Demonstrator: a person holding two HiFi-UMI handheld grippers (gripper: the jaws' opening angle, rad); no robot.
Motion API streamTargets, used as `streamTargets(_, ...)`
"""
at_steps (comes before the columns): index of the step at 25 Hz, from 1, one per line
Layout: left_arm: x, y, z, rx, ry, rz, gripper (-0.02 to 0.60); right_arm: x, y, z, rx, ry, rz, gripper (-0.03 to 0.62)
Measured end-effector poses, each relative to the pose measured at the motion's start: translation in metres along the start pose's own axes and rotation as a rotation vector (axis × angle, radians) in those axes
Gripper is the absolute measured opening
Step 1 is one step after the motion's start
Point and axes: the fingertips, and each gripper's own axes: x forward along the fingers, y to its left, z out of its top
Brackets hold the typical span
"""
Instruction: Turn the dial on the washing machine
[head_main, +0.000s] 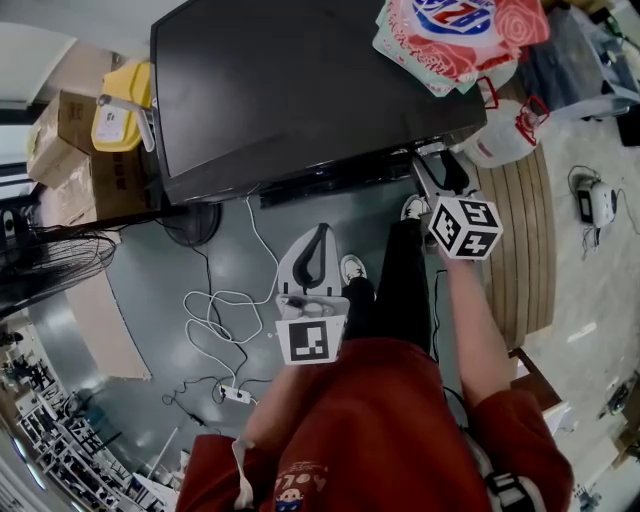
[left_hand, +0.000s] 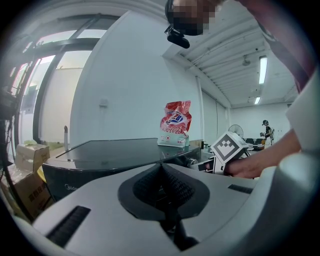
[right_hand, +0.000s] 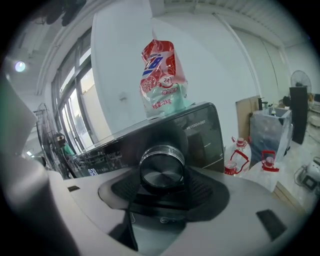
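The washing machine has a glossy black top and fills the upper middle of the head view. Its round metal dial sits on the front panel at the right end. My right gripper reaches in to that corner, and in the right gripper view its black pads close on both sides of the dial. The gripper body hides the dial in the head view. My left gripper hangs in front of the machine, over the floor, with its jaws pressed together on nothing.
A red and white detergent bag lies on the machine's far right corner. Water jugs stand to the right by a wooden pallet. Cardboard boxes and a fan are at the left. A white cable and power strip lie on the floor.
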Motion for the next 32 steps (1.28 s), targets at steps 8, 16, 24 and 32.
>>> streamTargets(8,0.0027,-0.0032,0.0019,0.009,-0.004,-0.007,0.009,0.0000,-0.0010,-0.0011,0.252,-0.045,0.089,0.278)
streamTargets(16,0.0050,-0.0068,0.0030,0.015,-0.004,-0.019,0.009,-0.0011,-0.0032,0.0010,0.481,-0.099,0.155,0.278)
streamTargets(24,0.0041,-0.0061,0.0046,0.019,-0.007,-0.021,0.009,-0.0013,-0.0032,0.0012,0.478,-0.104,0.154,0.279)
streamTargets(32,0.0028,-0.0075,0.0058,0.018,-0.013,-0.024,0.009,-0.0023,-0.0006,0.0011,0.534,-0.118,0.183,0.279)
